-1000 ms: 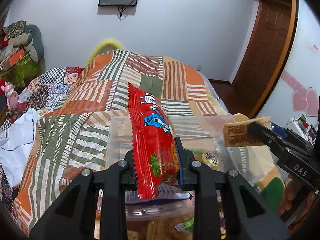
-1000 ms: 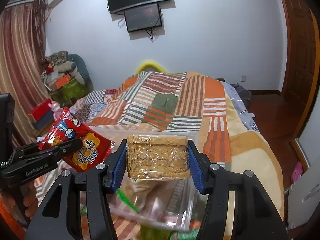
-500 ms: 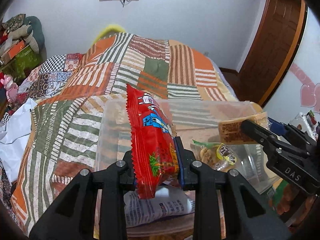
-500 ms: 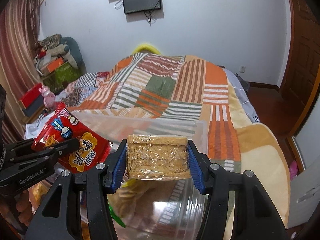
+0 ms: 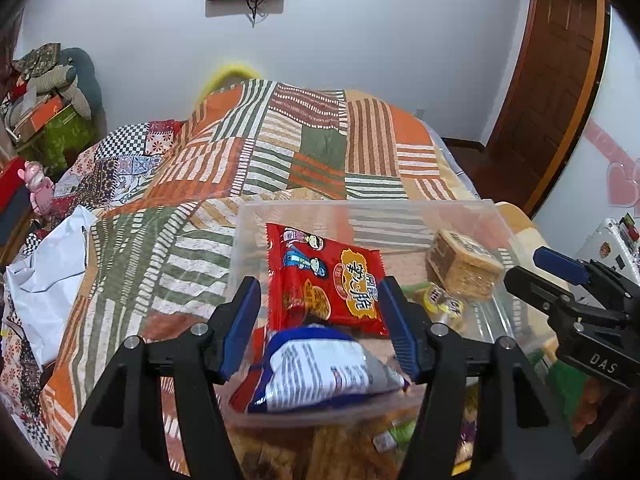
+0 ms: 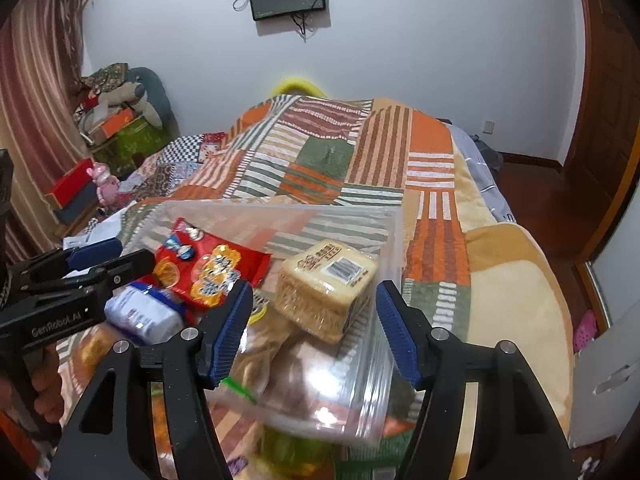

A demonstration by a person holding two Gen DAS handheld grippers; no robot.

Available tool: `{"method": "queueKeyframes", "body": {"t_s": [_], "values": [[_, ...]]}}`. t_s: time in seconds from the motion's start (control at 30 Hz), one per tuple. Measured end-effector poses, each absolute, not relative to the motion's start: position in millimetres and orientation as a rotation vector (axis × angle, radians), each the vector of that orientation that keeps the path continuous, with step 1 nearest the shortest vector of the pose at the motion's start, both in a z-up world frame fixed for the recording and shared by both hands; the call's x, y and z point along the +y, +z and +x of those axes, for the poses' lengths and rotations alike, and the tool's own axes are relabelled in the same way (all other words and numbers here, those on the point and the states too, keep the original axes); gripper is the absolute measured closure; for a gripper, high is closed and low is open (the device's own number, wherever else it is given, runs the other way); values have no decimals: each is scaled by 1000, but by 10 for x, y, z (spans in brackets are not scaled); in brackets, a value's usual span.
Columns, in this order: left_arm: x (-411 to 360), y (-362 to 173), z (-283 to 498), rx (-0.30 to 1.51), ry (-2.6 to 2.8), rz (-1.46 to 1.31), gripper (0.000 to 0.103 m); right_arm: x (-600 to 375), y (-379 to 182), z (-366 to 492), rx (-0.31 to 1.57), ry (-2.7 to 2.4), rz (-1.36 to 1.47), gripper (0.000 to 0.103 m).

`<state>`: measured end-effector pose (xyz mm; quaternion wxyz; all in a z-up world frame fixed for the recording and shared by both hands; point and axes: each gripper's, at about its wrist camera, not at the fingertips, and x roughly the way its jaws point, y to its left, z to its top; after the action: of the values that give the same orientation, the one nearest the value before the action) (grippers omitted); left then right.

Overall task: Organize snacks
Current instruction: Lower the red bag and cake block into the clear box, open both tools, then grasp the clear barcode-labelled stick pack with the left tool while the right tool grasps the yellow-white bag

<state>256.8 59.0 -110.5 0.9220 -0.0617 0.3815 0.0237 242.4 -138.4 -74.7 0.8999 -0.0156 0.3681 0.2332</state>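
Note:
A clear plastic bin stands on the bed; it also shows in the right wrist view. In it lie a red snack packet, also seen in the right wrist view, a wrapped brown cracker block, seen in the right wrist view too, and a white and blue packet. My left gripper is open and empty just above the red packet. My right gripper is open and empty just above the cracker block.
The bed has a striped patchwork quilt. More snack packets lie under and in front of the bin. A white plastic bag lies at the left. A wooden door is at the right, and piled clutter at the left wall.
Both grippers have opened over the bin. The red packet has dropped flat into it from the left gripper, and the cracker block has dropped in from the right gripper.

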Motion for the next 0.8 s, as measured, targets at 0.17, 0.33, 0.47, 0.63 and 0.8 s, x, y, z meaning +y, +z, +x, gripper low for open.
{"method": "queueKeyframes", "body": {"t_s": [0.17,0.33,0.47,0.63,0.8], "values": [[577,-1001,2310,768,41,-109,33,-1437,-676,2227,737,497,-37,38],[551,-980,2037,772,29,-89,30,-1480,-636,2007,722,510,-48,38],[495,-1003,1789,786,15,-91,27,-1560,-656,1827,730,528,-38,36],[390,-1100,1558,826,-12,-106,26,-1615,-744,1610,754,541,-44,36],[247,-1270,1362,880,-53,-139,26,-1646,-871,1434,795,559,-41,36]]}}
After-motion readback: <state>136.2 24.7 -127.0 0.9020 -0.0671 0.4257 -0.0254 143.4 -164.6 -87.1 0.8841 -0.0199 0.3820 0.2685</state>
